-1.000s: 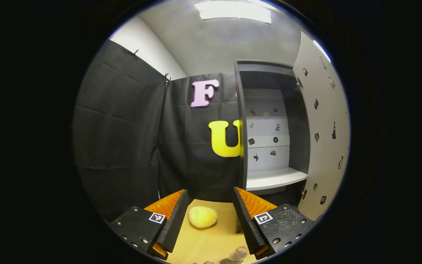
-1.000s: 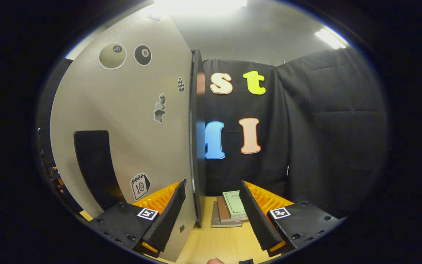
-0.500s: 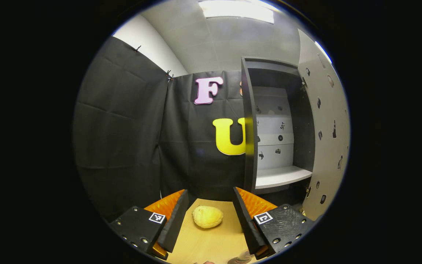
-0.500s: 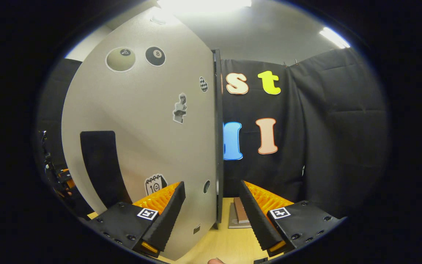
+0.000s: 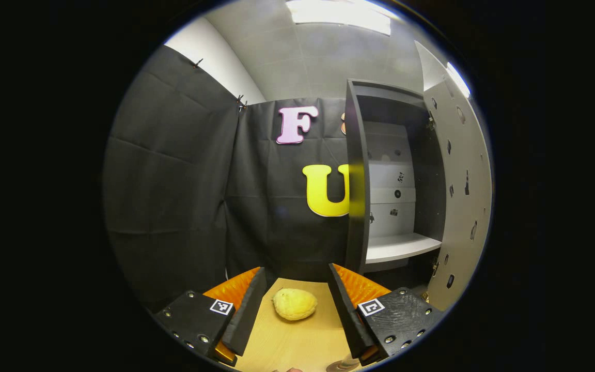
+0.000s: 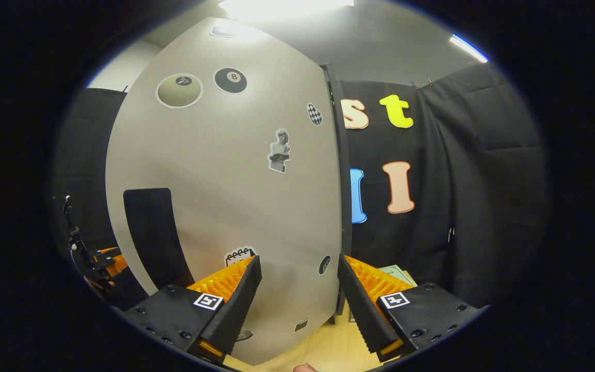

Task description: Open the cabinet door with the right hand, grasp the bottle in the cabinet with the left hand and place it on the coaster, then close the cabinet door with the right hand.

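Your right gripper (image 6: pixel 297 289) was spread wide, gripping nothing, facing the grey stickered cabinet door (image 6: pixel 225 181) at close range. Your left gripper (image 5: pixel 293 294) was likewise parted and empty, over a yellow lemon-like fruit (image 5: pixel 294 304) on the wooden table (image 5: pixel 297 346).

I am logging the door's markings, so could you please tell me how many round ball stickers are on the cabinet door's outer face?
2: a pale ball sticker and a black ball sticker beside it, near the top of the cabinet door; the fingers may hide others.
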`<state>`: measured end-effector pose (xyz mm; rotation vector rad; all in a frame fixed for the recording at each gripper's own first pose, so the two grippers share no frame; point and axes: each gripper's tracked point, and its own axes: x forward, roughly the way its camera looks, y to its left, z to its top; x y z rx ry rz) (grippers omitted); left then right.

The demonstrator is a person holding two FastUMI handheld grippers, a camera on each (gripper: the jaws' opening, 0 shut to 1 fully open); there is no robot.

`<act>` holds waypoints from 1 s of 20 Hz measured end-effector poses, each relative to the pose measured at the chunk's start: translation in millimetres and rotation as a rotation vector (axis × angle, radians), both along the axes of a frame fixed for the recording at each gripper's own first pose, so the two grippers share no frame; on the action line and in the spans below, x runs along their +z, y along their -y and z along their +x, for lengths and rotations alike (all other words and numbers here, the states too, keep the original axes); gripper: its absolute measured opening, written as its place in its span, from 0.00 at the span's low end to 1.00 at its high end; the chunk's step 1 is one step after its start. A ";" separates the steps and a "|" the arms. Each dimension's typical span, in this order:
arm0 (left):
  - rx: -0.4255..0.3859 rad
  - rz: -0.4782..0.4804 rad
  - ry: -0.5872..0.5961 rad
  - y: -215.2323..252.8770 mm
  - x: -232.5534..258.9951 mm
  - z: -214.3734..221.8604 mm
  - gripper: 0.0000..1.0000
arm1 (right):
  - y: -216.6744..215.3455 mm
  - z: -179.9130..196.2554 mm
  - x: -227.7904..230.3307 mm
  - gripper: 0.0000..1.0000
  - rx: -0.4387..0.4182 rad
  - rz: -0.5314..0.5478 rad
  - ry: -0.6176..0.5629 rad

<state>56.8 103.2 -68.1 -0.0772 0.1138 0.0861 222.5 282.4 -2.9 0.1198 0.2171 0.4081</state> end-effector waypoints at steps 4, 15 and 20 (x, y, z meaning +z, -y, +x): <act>0.035 -0.010 -0.012 -28.1 -10.3 -10.6 0.70 | -34.7 6.6 1.3 0.95 0.030 0.001 0.005; 0.106 0.008 -0.021 -78.8 -11.0 -43.3 0.70 | -118.2 21.6 -4.8 0.96 0.129 0.013 0.021; 0.127 0.015 -0.023 -93.8 -10.1 -54.1 0.70 | -121.8 27.1 -5.7 0.95 0.094 0.050 0.011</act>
